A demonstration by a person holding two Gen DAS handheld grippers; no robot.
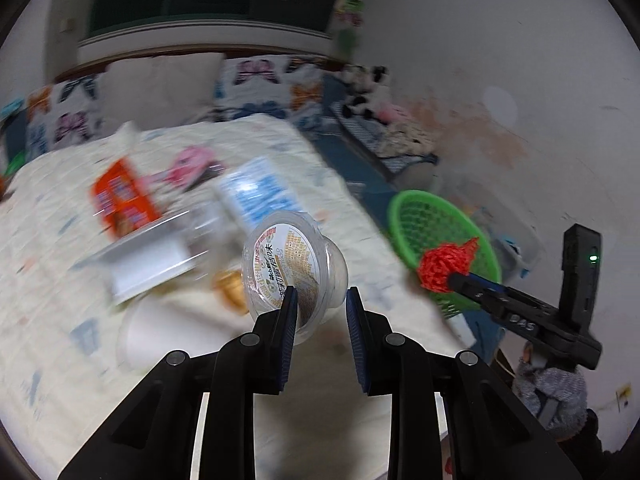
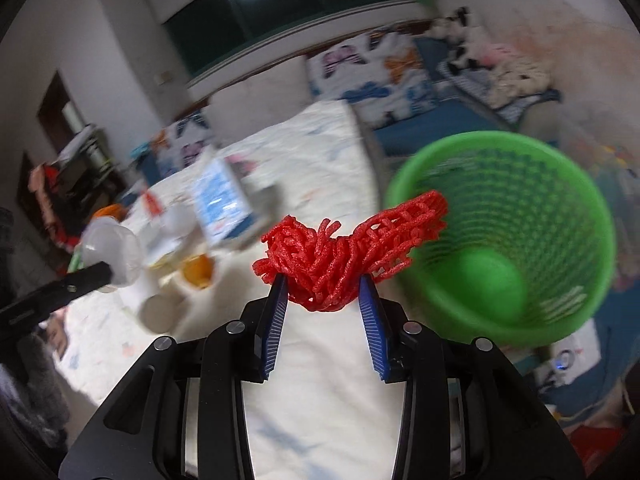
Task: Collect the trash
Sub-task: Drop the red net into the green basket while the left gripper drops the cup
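Here the left gripper point(image 1: 322, 294) clamps a clear plastic cup point(image 1: 294, 268) with a printed lid above the bed point(image 1: 60, 216), and the right gripper point(image 2: 323, 286) pinches a red foam net point(image 2: 344, 252) beside the green mesh basket point(image 2: 520, 200). Blurred cartons and cups lie on the cream patterned quilt. Beyond are butterfly pillows point(image 1: 256, 76), a dark window point(image 2: 288, 16) and white walls.

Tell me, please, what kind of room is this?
Most likely a bedroom: a bed under a pale quilt, butterfly-print pillows along the headboard, and a stuffed toy in the corner. A green basket stands beside the bed.
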